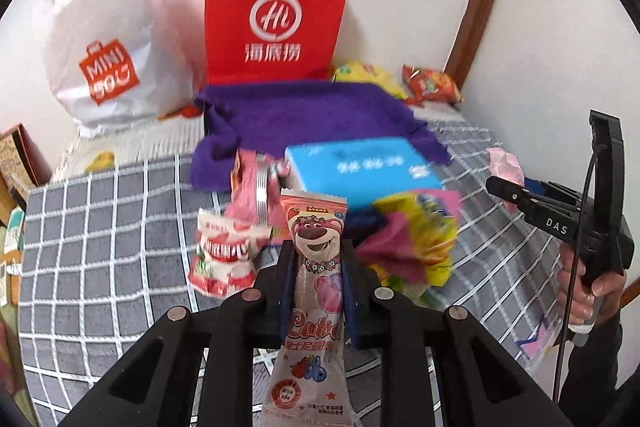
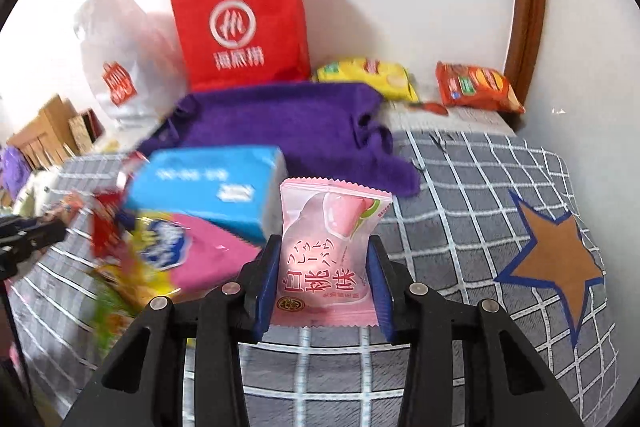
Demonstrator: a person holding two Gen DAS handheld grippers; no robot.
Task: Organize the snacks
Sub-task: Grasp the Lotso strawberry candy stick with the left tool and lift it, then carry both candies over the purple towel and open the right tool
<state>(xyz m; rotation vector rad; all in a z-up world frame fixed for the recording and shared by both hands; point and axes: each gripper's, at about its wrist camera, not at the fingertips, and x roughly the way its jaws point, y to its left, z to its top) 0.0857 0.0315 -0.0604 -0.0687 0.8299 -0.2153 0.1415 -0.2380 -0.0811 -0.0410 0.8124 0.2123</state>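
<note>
Motion blur smears the snack pile [image 1: 400, 239] in front of the blue box [image 1: 360, 169], so its packets are hard to tell apart. The red paper bag [image 1: 276, 19] and white plastic bag [image 1: 108, 39] stand behind the purple cloth [image 1: 304, 111]; their contents are hidden. The left tongs [image 1: 318, 267] pinch a bear-print snack packet [image 1: 316, 291] upright. The right tongs [image 2: 326, 279] grip a pink peach-flavour packet [image 2: 328, 255], just before the blue box
</note>
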